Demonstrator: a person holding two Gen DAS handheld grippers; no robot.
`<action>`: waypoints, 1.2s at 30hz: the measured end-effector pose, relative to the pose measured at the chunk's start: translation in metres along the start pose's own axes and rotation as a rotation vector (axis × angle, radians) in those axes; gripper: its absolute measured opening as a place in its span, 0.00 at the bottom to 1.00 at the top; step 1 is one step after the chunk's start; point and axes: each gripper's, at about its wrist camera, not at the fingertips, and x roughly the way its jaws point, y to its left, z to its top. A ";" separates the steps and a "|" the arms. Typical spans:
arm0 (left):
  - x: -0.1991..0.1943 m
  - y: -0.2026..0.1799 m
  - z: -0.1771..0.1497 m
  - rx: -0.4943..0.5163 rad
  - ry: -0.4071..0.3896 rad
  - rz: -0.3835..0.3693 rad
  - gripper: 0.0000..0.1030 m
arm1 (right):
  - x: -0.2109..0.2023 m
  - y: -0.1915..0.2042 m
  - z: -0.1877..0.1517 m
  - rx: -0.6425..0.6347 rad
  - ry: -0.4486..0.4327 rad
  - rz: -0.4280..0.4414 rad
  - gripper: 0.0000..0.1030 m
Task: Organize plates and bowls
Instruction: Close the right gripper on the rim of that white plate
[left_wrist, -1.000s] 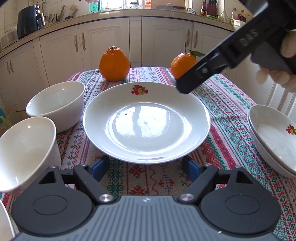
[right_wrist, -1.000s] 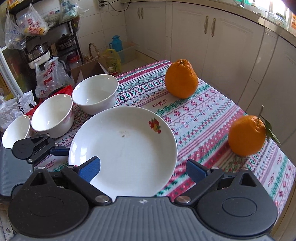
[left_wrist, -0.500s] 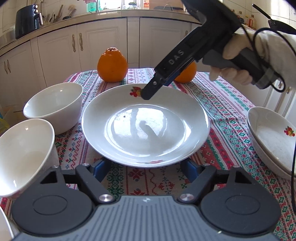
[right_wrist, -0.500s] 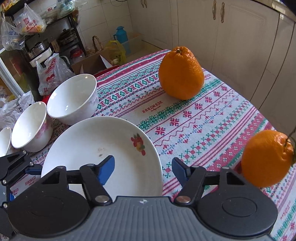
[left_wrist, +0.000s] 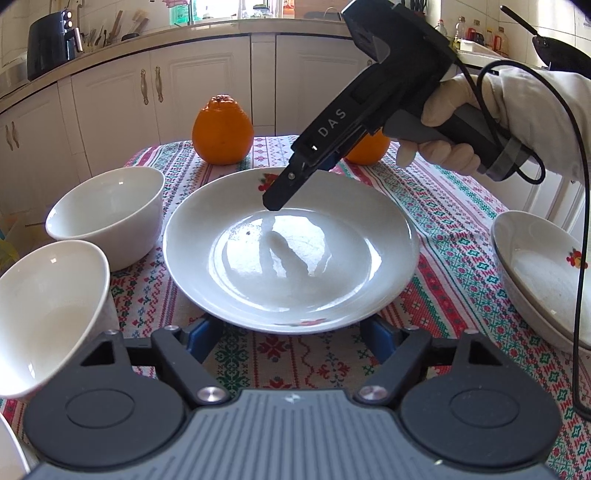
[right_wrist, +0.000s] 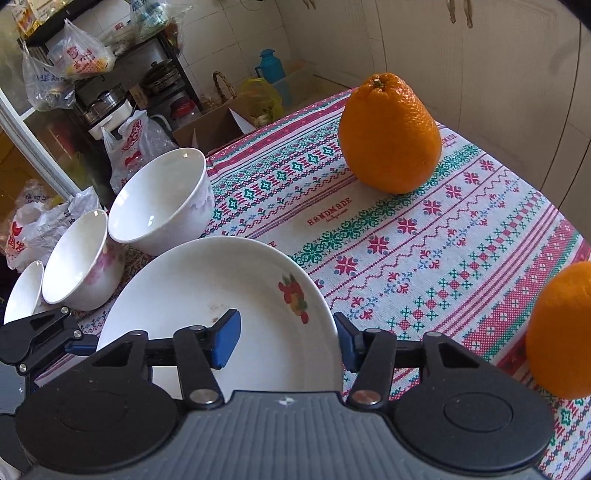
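Observation:
A white plate (left_wrist: 291, 258) with a fruit print lies on the patterned tablecloth; it also shows in the right wrist view (right_wrist: 207, 295). My left gripper (left_wrist: 291, 338) is open at the plate's near rim, which lies between its blue pads. My right gripper (right_wrist: 286, 341) is open with one finger over the plate's far rim and one outside it; in the left wrist view one finger (left_wrist: 280, 192) hangs just above the plate. Two white bowls (left_wrist: 107, 218) (left_wrist: 44, 314) stand left of the plate. A stack of plates (left_wrist: 543, 273) sits at the right.
Two oranges (right_wrist: 391, 133) (right_wrist: 561, 332) sit on the far side of the tablecloth (right_wrist: 424, 236). A third small bowl (right_wrist: 24, 291) stands beyond the two bowls. Cabinets (left_wrist: 207, 85) line the back. Bags and a shelf (right_wrist: 92, 92) stand off the table's left.
My right gripper has come down and forward over the plate's far rim, and its fingers have narrowed slightly. My left gripper has stayed at the near rim.

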 end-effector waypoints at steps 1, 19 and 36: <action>0.000 0.000 0.000 0.002 -0.001 0.000 0.79 | 0.000 -0.001 0.000 0.004 -0.001 0.005 0.58; -0.017 -0.006 0.004 0.061 0.001 -0.050 0.78 | -0.031 0.012 -0.022 0.026 -0.011 -0.020 0.59; -0.063 -0.027 0.004 0.150 -0.028 -0.094 0.78 | -0.087 0.050 -0.066 0.065 -0.089 -0.091 0.60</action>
